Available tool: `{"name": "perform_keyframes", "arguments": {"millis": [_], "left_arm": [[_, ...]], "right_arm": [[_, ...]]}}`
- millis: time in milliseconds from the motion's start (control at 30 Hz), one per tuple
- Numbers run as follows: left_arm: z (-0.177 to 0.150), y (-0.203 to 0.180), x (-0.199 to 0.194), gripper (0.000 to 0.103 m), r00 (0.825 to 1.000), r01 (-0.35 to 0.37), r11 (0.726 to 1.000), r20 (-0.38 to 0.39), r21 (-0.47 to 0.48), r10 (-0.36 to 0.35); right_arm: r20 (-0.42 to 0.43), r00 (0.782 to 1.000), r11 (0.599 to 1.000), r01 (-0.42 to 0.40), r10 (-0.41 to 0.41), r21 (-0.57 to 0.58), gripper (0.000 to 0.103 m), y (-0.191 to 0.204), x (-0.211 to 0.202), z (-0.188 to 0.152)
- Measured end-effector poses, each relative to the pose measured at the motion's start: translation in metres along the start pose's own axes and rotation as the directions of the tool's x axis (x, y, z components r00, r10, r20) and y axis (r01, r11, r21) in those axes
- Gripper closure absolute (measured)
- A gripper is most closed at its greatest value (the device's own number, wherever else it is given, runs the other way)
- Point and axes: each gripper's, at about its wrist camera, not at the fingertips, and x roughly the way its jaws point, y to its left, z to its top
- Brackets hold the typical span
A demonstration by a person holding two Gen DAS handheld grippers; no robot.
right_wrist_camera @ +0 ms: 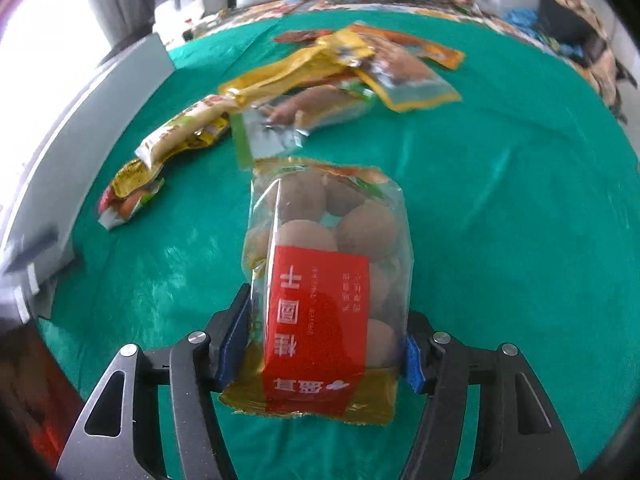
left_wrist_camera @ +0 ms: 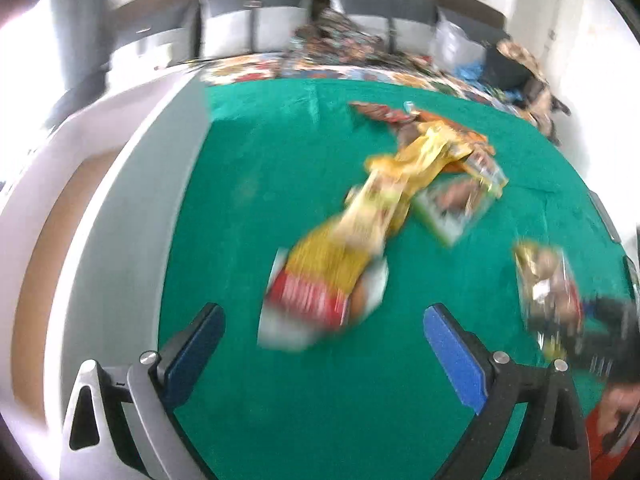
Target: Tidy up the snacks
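Note:
In the right wrist view, my right gripper (right_wrist_camera: 326, 320) is shut on a clear bag of brown eggs (right_wrist_camera: 320, 240) with a red label, its blue pads pressing both sides. The bag hangs above the green tablecloth (right_wrist_camera: 500, 200). Behind it lies a loose row of snack packets: a long yellow one (right_wrist_camera: 296, 72), a clear green-edged one (right_wrist_camera: 304, 116), an orange one (right_wrist_camera: 420, 48). The left wrist view is blurred. My left gripper (left_wrist_camera: 322, 312) stands open above a yellow and red packet (left_wrist_camera: 320, 280), holding nothing. The egg bag (left_wrist_camera: 544, 280) and the right gripper (left_wrist_camera: 608, 320) show at its right edge.
A grey-walled container (left_wrist_camera: 132, 200) runs along the table's left side, its wall (right_wrist_camera: 100, 92) also in the right wrist view. Beyond the table are grey sofa cushions (left_wrist_camera: 280, 24) and a patterned cloth (left_wrist_camera: 340, 44). A hand (left_wrist_camera: 616, 408) shows at the lower right.

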Motion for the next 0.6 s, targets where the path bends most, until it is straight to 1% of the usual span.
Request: {"name": "perform_keyframes", "arguments": {"millis": [33,67,100,167,200,233,267,300,333,367,400,467,533,567,600], "left_arm": [[0.017,-0.004,0.008,0.004,0.999,0.022,0.999,-0.027,0.03,-0.022],[0.036,-0.011,0.02,0.004,0.998,0.04,0.997,-0.056,0.073,-0.036],[0.046,-0.018,0.029,0.004,0.997,0.04,0.993,-0.073,0.108,-0.033],[0.061,-0.037,0.049,0.006,0.994,0.029,0.98,-0.108,0.196,-0.008],[0.066,-0.051,0.063,0.01,0.991,0.023,0.965,-0.132,0.262,0.012],[0.066,-0.057,0.071,0.015,0.989,0.015,0.953,-0.144,0.301,0.03],[0.066,-0.065,0.079,0.03,0.986,0.0,0.937,-0.157,0.35,0.059],[0.063,-0.071,0.087,0.053,0.981,-0.019,0.92,-0.172,0.392,0.094],[0.061,-0.074,0.094,0.066,0.975,-0.028,0.912,-0.19,0.41,0.115],[0.06,-0.073,0.097,0.072,0.972,-0.025,0.912,-0.205,0.409,0.119],[0.06,-0.069,0.095,0.074,0.977,-0.017,0.922,-0.192,0.387,0.098],[0.061,-0.055,0.088,0.074,0.981,0.01,0.953,-0.19,0.302,0.05],[0.059,-0.035,0.072,0.074,0.986,0.04,0.982,-0.165,0.187,-0.008],[0.056,-0.029,0.065,0.074,0.987,0.054,0.987,-0.156,0.149,-0.031],[0.053,-0.019,0.054,0.074,0.987,0.082,0.992,-0.143,0.093,-0.068]], "right_arm": [[0.003,1.0,1.0,0.008,-0.008,0.006,0.037,0.001,0.001,0.001],[0.008,1.0,1.0,-0.001,0.001,0.018,0.037,-0.004,-0.001,-0.002],[0.011,1.0,1.0,-0.011,0.01,0.028,0.037,-0.005,-0.002,-0.002],[0.014,1.0,0.999,-0.019,0.018,0.043,0.037,-0.003,-0.006,-0.005],[0.015,1.0,0.999,-0.018,0.018,0.045,0.037,-0.003,-0.009,-0.005],[0.014,1.0,0.999,-0.017,0.016,0.047,0.037,-0.002,-0.009,-0.006],[0.011,1.0,0.999,-0.018,0.017,0.051,0.037,-0.004,-0.01,-0.006],[0.009,1.0,0.998,-0.02,0.019,0.06,0.037,-0.007,-0.011,-0.007],[0.009,1.0,0.998,-0.019,0.019,0.067,0.037,-0.008,-0.01,-0.006],[0.007,1.0,0.997,-0.017,0.017,0.077,0.037,-0.012,-0.012,-0.008],[0.008,1.0,0.996,-0.015,0.015,0.084,0.037,-0.013,-0.013,-0.01],[0.011,1.0,0.995,-0.013,0.012,0.103,0.037,-0.022,-0.016,-0.014],[0.018,1.0,0.991,-0.021,0.019,0.13,0.038,-0.03,-0.02,-0.016],[0.03,0.999,0.987,-0.045,0.041,0.156,0.038,-0.035,-0.023,-0.017],[0.059,0.993,0.972,-0.111,0.101,0.207,0.039,-0.043,-0.028,-0.019]]}}
